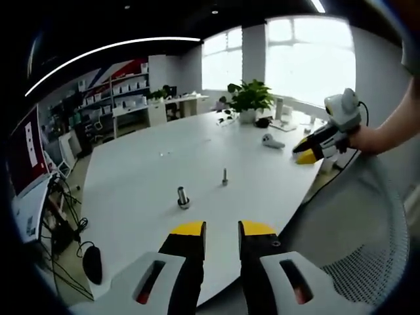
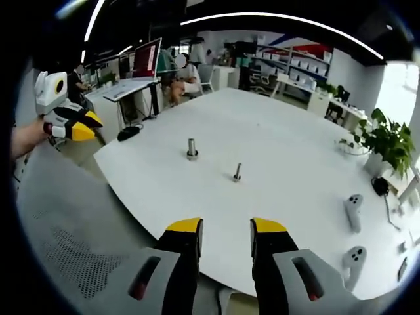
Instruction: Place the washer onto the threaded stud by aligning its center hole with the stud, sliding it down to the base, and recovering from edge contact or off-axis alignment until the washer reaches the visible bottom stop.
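while both tongs hang off the near edge of the large white oval table (image 1: 197,138), neither touches anything. the left gripper (image 1: 222,230), black with yellow tips, has its jaws parted by a narrow gap with nothing between them; seen from the right gripper view it sits beyond the table's left edge (image 2: 77,126), held in a hand. the right gripper (image 2: 226,228) is likewise slightly spread and holds nothing. two small metal pieces stand upright near the table's middle, well apart from both tongs: a thicker grey threaded stud on a round base (image 1: 183,197) and a thinner short bolt-like post (image 1: 224,177). the washer is too small to make out.
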The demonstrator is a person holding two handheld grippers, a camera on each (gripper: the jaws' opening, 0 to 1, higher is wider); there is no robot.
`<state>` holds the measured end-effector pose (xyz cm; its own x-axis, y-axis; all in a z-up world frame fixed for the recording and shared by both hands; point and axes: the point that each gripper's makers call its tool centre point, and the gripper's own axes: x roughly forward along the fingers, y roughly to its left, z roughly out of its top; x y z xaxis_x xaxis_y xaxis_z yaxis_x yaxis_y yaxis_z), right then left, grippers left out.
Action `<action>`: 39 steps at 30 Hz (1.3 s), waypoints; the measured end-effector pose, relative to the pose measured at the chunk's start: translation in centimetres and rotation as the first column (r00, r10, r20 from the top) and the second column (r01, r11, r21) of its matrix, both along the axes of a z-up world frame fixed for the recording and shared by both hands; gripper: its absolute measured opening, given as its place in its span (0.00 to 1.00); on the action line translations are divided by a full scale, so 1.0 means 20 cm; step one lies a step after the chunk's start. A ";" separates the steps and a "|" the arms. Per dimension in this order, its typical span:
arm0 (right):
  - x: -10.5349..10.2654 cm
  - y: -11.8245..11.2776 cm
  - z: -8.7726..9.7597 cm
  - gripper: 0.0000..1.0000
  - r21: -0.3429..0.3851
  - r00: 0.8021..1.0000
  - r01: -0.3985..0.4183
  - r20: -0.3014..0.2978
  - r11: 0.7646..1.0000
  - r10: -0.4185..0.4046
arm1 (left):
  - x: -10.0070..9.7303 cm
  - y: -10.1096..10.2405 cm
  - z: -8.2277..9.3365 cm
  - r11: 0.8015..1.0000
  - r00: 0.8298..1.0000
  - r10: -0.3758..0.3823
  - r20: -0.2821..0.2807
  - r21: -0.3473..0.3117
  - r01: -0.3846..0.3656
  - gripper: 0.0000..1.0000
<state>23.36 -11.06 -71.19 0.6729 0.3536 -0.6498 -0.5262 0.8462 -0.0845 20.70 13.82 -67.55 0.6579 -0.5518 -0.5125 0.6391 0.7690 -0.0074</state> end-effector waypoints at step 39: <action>0.02 -0.03 0.08 0.31 0.042 0.997 0.058 0.056 0.997 -0.061 | 0.01 0.03 -0.05 0.999 0.997 0.035 -0.068 -0.023 -0.037 0.18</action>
